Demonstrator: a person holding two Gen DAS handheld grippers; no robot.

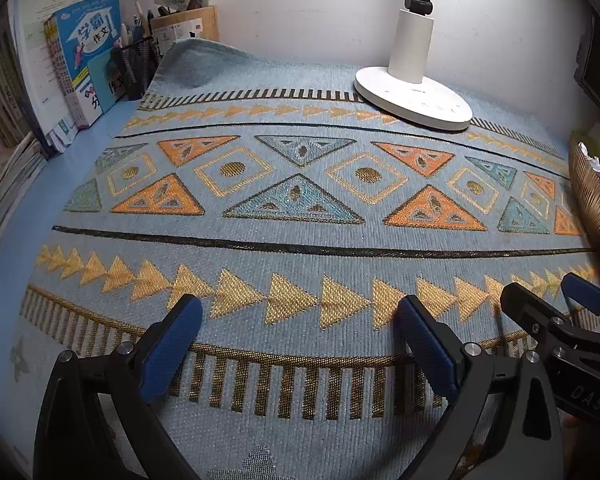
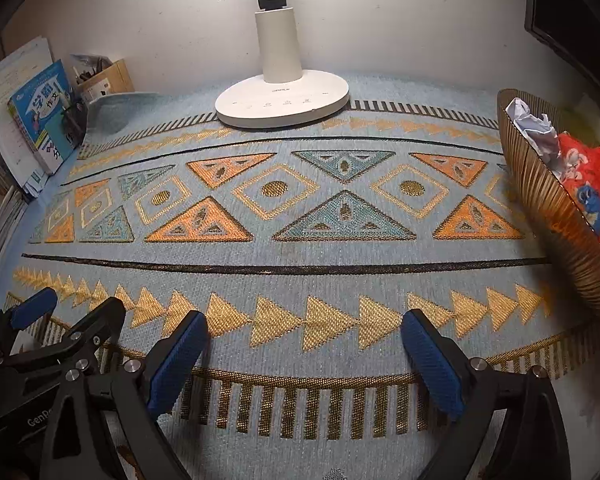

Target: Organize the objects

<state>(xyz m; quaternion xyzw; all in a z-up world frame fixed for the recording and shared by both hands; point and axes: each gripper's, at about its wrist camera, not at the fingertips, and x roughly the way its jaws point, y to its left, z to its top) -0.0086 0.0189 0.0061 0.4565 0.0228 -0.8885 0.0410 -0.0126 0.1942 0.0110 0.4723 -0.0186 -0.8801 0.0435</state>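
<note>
At the mat's right edge, the ribbed basket (image 2: 556, 216) holds crumpled paper (image 2: 534, 128) and a red wrapper (image 2: 588, 184) (both likely light, soft, crushable), best pinched at a raised fold. Both the left gripper (image 1: 300, 344) and right gripper (image 2: 304, 356) gape empty above the patterned mat (image 2: 300, 264).

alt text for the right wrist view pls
The open, empty right claw hovers over a blue patterned cloth, with a ribbed basket of crumpled paper and red packaging at right. A white lamp base stands behind.
</note>
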